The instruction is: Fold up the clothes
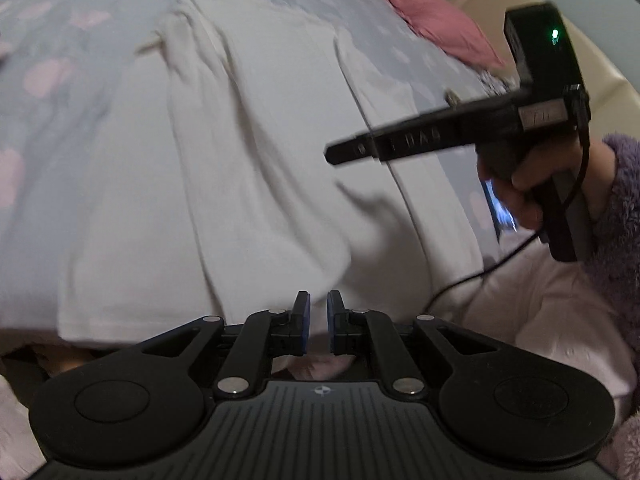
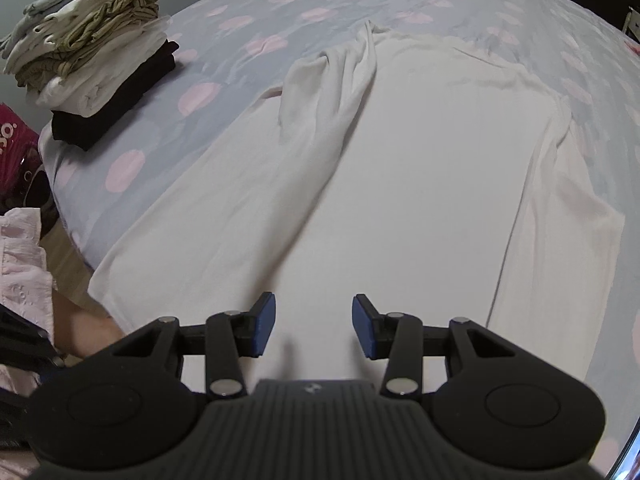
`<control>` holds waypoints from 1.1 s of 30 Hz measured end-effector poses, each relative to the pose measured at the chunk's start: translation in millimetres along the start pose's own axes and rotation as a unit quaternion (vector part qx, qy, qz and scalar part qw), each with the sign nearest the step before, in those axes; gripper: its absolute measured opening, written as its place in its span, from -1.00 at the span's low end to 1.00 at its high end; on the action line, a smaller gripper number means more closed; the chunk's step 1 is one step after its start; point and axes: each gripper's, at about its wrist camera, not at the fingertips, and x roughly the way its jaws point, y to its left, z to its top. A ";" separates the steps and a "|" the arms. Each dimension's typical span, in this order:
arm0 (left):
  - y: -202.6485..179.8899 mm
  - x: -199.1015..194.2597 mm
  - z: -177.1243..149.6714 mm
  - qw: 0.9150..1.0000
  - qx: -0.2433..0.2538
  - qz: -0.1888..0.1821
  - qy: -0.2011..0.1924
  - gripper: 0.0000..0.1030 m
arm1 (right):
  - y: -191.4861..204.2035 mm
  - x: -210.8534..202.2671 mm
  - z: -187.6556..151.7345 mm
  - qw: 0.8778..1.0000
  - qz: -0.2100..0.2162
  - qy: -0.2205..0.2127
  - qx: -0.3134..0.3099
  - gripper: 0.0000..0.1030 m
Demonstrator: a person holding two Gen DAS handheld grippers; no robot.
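a white garment lies flat on the dotted bed, long axis running up the frame. the right gripper, jaws wide apart, hovers over its lower edge; the left gripper, nearly closed on nothing, sits lower left.

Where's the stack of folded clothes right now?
In the right wrist view, the folded stack sits at the upper left on the dotted bedsheet, near the bed's edge, apart from the white shirt spread mid-frame.
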 end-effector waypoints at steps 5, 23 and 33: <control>6.5 -5.8 -5.3 0.999 0.013 0.030 -0.007 -0.59 | 11.4 -12.0 -19.8 1.000 0.003 -0.013 -0.006 -0.10; 43.5 43.1 -20.6 1.000 -0.013 0.028 0.002 -0.59 | 32.3 8.3 -93.7 0.996 0.081 0.027 0.013 -0.15; 33.5 11.5 -21.0 0.999 0.010 -0.005 -0.045 -0.97 | 24.8 -0.6 -87.3 0.990 0.125 0.038 0.054 -0.90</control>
